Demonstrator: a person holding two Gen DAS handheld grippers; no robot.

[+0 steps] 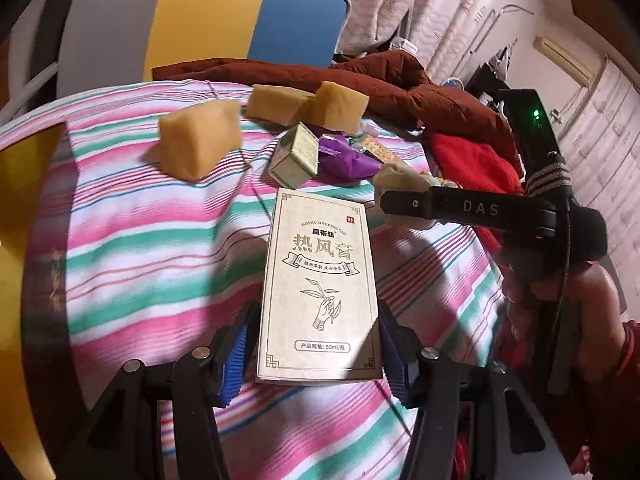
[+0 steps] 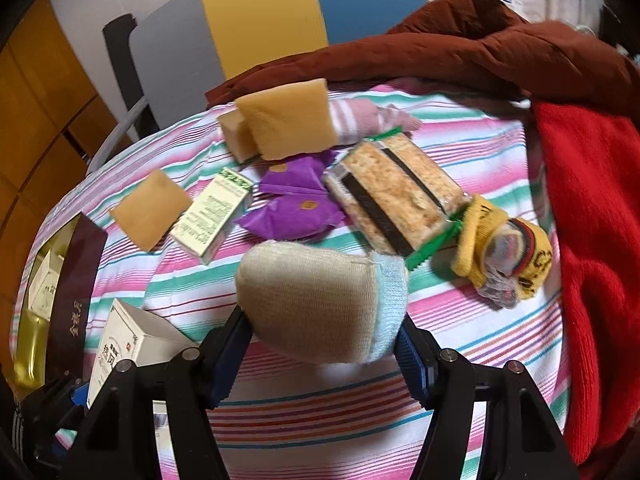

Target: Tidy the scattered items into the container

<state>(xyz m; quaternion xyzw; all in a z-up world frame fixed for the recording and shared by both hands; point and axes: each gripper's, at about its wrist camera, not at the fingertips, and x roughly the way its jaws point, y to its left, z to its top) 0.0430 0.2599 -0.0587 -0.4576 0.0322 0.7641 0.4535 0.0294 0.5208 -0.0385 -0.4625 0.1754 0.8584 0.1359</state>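
2 grippers hold items above the striped bed sheet (image 1: 132,248): the left gripper (image 1: 316,344) pinches a cream ointment box (image 1: 318,292), the right gripper (image 2: 324,344) pinches a beige rolled sock (image 2: 316,300), with the gold-lined container (image 2: 48,292) at far left.

The striped sheet (image 1: 152,248) is soft woven cloth. The tall carton (image 1: 320,292) is matt printed cardboard. The sponge blocks (image 1: 200,142) look porous and rough. The purple packets (image 2: 292,212) are glossy foil. The rolled sock (image 2: 320,304) is coarse knit. Gripper pads (image 2: 230,354) are ribbed blue rubber.
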